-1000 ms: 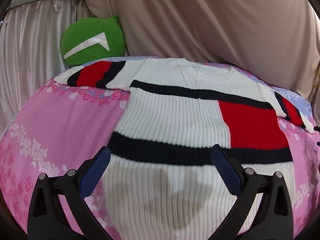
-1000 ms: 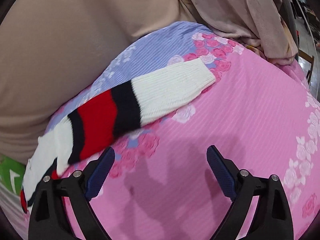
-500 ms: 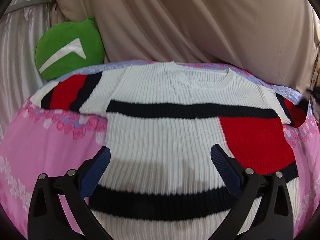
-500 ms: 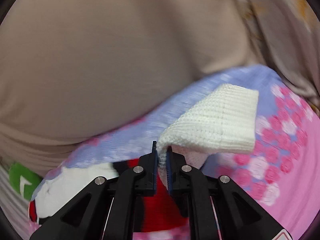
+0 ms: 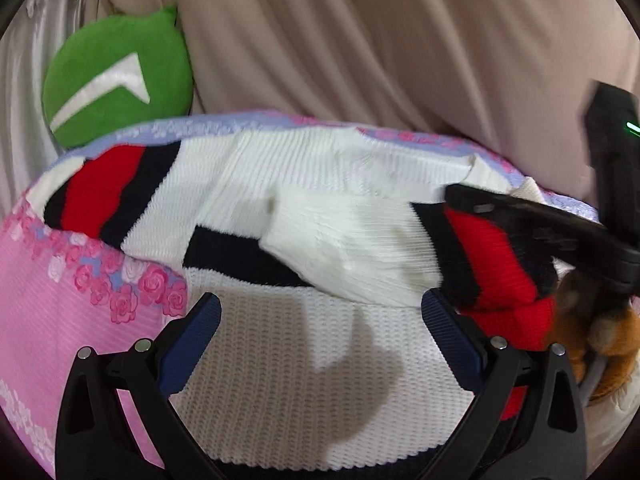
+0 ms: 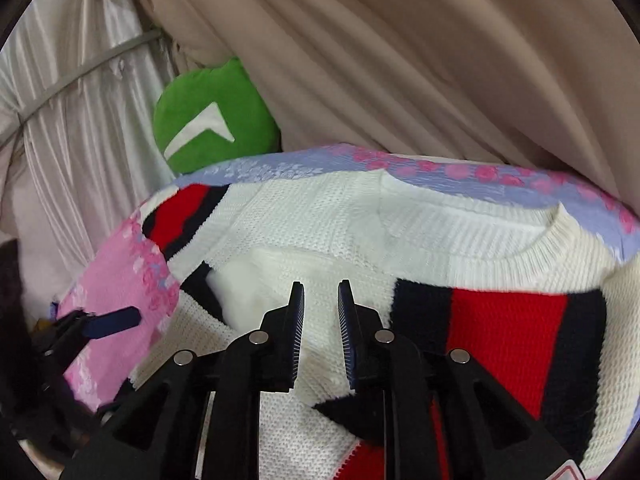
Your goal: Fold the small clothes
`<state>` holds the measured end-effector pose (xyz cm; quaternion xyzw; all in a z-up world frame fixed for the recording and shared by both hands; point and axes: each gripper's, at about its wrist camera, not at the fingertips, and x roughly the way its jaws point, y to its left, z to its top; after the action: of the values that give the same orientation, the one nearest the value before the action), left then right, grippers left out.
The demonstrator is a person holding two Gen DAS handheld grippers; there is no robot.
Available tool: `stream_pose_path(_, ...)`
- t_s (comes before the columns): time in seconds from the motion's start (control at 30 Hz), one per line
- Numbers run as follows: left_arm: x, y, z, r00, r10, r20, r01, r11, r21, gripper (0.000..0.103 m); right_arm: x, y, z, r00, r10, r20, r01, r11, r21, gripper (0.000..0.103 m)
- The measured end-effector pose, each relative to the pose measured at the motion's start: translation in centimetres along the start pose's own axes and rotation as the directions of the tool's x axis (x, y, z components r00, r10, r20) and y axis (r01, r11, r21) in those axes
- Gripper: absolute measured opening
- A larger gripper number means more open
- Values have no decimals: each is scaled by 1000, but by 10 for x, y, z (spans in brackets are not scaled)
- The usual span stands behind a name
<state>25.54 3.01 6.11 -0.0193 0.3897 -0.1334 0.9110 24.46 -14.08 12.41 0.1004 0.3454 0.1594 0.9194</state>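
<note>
A white knit sweater (image 5: 320, 360) with navy and red blocks lies flat on the pink floral bedcover (image 5: 60, 300). Its right sleeve (image 5: 352, 248) is folded across the chest, cuff toward the left. The other sleeve (image 5: 104, 196) still lies spread out to the left. My right gripper (image 6: 321, 286) hovers just over the folded sleeve (image 6: 280, 276). Its jaws are opening, with a narrow gap and no cloth pinched between them. My left gripper (image 5: 320, 300) stands wide open above the sweater's lower body, holding nothing. A blue pad (image 6: 114, 319) of it shows in the right wrist view.
A round green cushion (image 5: 116, 80) leans against beige curtains (image 5: 400, 40) behind the bed. Silvery drapes (image 6: 60, 120) hang at the far left. A person's hand (image 5: 600, 336) holds the right tool at the sweater's right edge. Bedcover shows bare to the left of the sweater.
The right gripper shut on the sleeve's cuff, carried it leftward over the chest, then parted its jaws. The left gripper moved forward over the sweater, still open.
</note>
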Motion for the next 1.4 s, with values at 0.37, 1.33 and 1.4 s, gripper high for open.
stream_pose_path(0.37, 82, 35, 26, 976, -115, -184, 97, 990, -104, 98, -98, -153, -47, 939, -343, -1, 331, 904, 270, 67)
stream_pose_path(1.33, 104, -4, 38, 999, -2, -37, 3, 1000, 28, 10, -114, -179, -89, 957, -288, 40, 253, 892, 374, 48)
stream_pose_path(1.4, 103, 0, 33, 1000, -12, -28, 12, 1000, 14, 10, -108, -177, -101, 968, -252, 2, 234, 900, 369, 66)
